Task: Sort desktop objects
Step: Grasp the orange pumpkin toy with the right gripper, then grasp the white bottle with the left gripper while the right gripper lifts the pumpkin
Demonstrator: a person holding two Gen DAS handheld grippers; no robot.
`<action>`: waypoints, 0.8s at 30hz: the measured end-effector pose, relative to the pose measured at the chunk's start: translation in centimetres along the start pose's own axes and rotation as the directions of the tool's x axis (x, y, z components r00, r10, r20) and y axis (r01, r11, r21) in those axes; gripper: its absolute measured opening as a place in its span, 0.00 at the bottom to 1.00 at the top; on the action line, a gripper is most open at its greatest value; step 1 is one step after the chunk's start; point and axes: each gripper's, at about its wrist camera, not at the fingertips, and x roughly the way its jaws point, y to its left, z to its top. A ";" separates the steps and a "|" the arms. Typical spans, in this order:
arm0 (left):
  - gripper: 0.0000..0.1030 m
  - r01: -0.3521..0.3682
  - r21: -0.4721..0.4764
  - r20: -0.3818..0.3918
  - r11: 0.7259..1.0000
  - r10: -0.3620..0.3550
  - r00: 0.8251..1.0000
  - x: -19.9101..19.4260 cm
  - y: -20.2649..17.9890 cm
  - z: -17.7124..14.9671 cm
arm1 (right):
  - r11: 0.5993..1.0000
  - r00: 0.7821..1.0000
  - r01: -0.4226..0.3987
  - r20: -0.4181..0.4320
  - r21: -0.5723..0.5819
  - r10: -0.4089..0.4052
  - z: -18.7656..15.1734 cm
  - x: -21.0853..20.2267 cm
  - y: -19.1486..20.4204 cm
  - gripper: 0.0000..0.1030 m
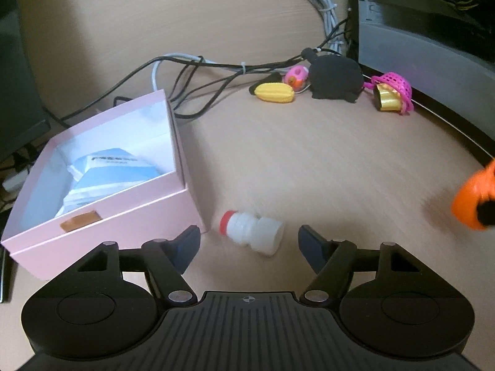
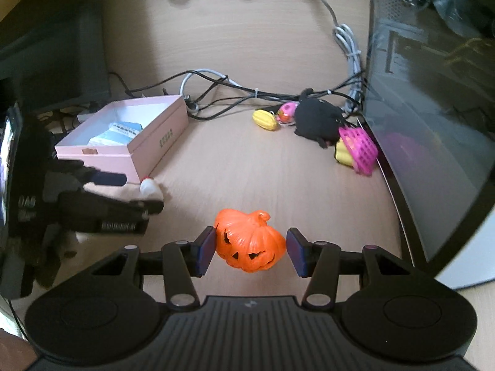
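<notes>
White bottle (image 1: 252,233) lies on desk (image 1: 309,160) beside pink box (image 1: 130,204), long axis crosswise, red cap toward box; left gripper (image 1: 249,247) spread. Right gripper (image 2: 250,252) holds orange pumpkin (image 2: 249,242).

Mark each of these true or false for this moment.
1. The right gripper holds an orange pumpkin toy. True.
2. The white bottle with a red cap stands upright. False: it lies on its side on the desk.
3. The pink box is closed. False: it is open, with blue-and-white packets inside.
4. The left gripper has its pads apart from the bottle. True.
5. The yellow toy lies inside the box. False: it lies on the desk near the cables.
</notes>
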 end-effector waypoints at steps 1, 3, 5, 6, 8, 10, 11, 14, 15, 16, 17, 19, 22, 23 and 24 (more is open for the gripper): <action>0.66 0.006 -0.002 -0.002 1.000 -0.006 1.000 0.1 0.0 0.1 | 1.000 1.000 -0.006 -0.006 0.003 0.006 -0.2 -0.1 -0.1 0.48; 0.66 0.038 -0.016 -0.020 0.999 -0.038 0.999 0.2 -0.1 0.4 | 1.000 1.000 -0.018 -0.015 0.004 0.018 -0.5 -0.1 -0.1 0.48; 0.67 0.101 -0.016 -0.026 0.995 -0.102 0.994 -0.4 -0.5 0.2 | 1.000 1.000 -0.025 -0.017 -0.004 0.025 -0.6 0.0 0.0 0.48; 0.67 0.133 -0.008 -0.027 0.991 -0.133 0.991 -0.7 -0.7 0.1 | 1.000 1.000 -0.025 -0.015 -0.006 0.025 -0.6 -0.1 0.0 0.48; 0.70 0.198 0.008 -0.019 0.980 -0.198 0.980 -1.6 -1.3 -0.4 | 1.000 1.000 -0.025 -0.016 -0.008 0.025 -0.6 0.0 -0.1 0.48; 0.76 0.195 0.027 0.013 0.981 -0.195 0.981 -2.4 -1.6 -0.8 | 1.000 1.000 -0.020 -0.018 -0.006 0.020 -0.8 -0.1 -0.4 0.48; 0.78 0.166 0.041 0.036 0.985 -0.167 0.985 -2.6 -1.8 -1.1 | 1.000 1.000 -0.016 -0.019 -0.004 0.016 -0.8 -0.2 -0.5 0.48; 0.77 0.087 0.045 0.037 0.995 -0.089 0.995 -2.1 -1.7 -1.3 | 1.000 1.000 -0.014 -0.021 0.008 0.014 -1.1 -0.4 -0.9 0.48; 0.76 0.070 0.028 0.025 0.997 -0.071 0.997 -1.7 -1.6 -1.2 | 1.000 1.000 -0.014 -0.021 0.010 0.014 -1.1 -0.4 -1.0 0.48; 0.73 0.052 0.009 0.013 0.999 -0.052 0.999 -1.4 -1.4 -1.0 | 1.000 1.000 -0.014 -0.021 0.011 0.015 -1.2 -0.4 -1.0 0.48; 0.71 0.036 -0.009 0.005 0.999 -0.036 0.999 -1.0 -1.3 -0.9 | 1.000 1.000 -0.015 -0.021 0.011 0.015 -1.3 -0.4 -1.0 0.48; 0.68 0.023 -0.037 0.000 0.999 -0.023 1.000 -0.7 -1.1 -0.6 | 1.000 1.000 -0.016 -0.020 0.011 0.016 -1.4 -0.5 -0.9 0.48; 0.63 0.021 -0.045 0.002 0.999 -0.021 1.000 0.1 -1.3 -0.1 | 1.000 1.000 -0.022 -0.022 0.012 0.022 -1.7 -0.6 -0.6 0.48; 0.59 0.025 -0.043 0.003 0.999 -0.025 1.000 0.2 -1.4 0.0 | 1.000 0.999 -0.025 -0.025 0.009 0.025 -1.8 -0.7 -0.5 0.48; 0.56 0.029 -0.038 0.005 0.999 -0.029 1.000 0.3 -1.5 0.1 | 1.000 0.999 -0.029 -0.029 0.005 0.029 -1.8 -0.7 -0.4 0.48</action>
